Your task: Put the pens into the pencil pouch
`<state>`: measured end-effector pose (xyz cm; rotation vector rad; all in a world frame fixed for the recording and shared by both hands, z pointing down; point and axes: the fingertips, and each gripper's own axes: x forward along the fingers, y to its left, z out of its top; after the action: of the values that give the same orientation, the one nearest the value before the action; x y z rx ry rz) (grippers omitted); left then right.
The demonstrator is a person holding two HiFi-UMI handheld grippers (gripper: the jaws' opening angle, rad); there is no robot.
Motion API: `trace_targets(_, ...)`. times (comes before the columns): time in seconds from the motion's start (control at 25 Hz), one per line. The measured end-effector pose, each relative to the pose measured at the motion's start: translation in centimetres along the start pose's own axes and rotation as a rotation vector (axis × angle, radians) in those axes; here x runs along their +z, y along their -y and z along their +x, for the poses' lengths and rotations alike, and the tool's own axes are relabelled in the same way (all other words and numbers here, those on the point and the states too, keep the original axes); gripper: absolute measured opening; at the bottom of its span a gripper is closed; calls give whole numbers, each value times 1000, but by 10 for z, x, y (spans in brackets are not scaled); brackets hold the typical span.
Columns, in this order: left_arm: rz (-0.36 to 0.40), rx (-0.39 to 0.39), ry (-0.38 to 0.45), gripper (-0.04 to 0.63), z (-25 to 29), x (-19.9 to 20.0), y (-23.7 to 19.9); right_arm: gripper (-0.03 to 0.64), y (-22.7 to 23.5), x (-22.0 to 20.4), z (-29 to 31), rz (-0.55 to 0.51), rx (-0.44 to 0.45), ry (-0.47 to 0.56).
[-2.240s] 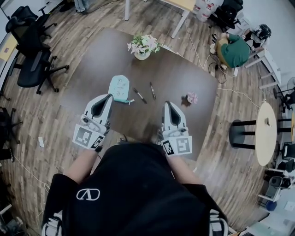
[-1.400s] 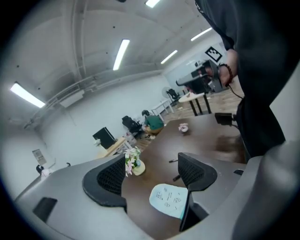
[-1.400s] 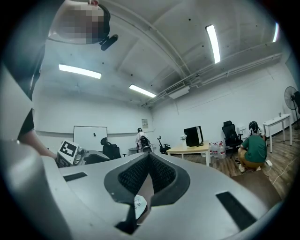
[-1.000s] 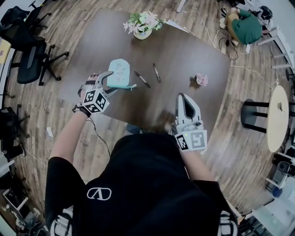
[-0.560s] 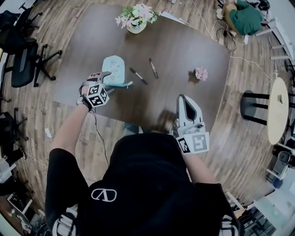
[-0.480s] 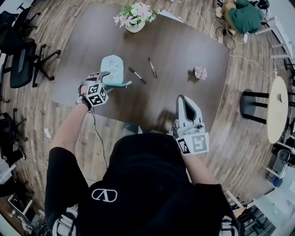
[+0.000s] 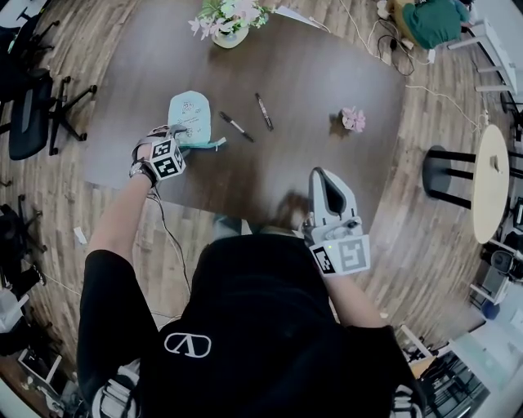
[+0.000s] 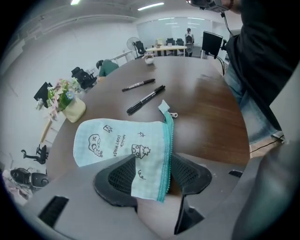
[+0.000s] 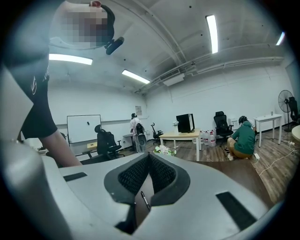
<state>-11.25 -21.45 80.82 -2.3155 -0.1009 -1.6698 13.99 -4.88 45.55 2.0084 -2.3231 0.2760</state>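
The pale turquoise fabric pencil pouch [image 7: 189, 118] with black doodles and a teal zip lies flat on the dark brown wooden table [image 7: 310, 73], and everything else is easiest placed from it. The left gripper [image 7: 178, 140] points steeply down onto the pouch's near end, its jaws closing with the zip-side corner between them. This looks like a hold meant to pin or lift the mouth so that pens can be fed in. Two black pens [image 7: 238, 126] [image 7: 263, 111] lie just beyond the pouch's zip side, apart from each other and not yet in it. The right gripper [image 7: 324, 175] hangs well away from the pouch at the table's near edge, pressed together on nothing, apparently waiting its turn. The head view gives this layout, plus a vase of pale flowers [image 7: 222, 18] far behind the pouch, but its picture is too small to read the grasp. The left gripper view supplies that: the pouch [image 8: 126, 140] drapes over one pad while the zip edge seems to sit just clear of the other. The right gripper view confirms its jaws [image 9: 149, 164] meet.
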Motion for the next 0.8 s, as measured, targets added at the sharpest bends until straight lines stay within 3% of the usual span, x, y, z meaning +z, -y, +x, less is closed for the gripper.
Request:
trace_targets(0.16, 2, -3, -16, 93, 1, 0, 2, -2, 0, -3, -1, 0, -2, -5)
trace_targets(0.28, -14, -6, -17, 21, 0, 1, 2, -2, 0, -3, -2, 2, -1, -6)
trace_targets(0.52, -91, -10, 2, 14, -12, 6, -5, -2, -2, 1, -4, 3, 8, 11)
trace_targets(0.8, -308, -27, 107, 12, -57, 22, -25, -2, -1, 10, -5, 11, 19, 49)
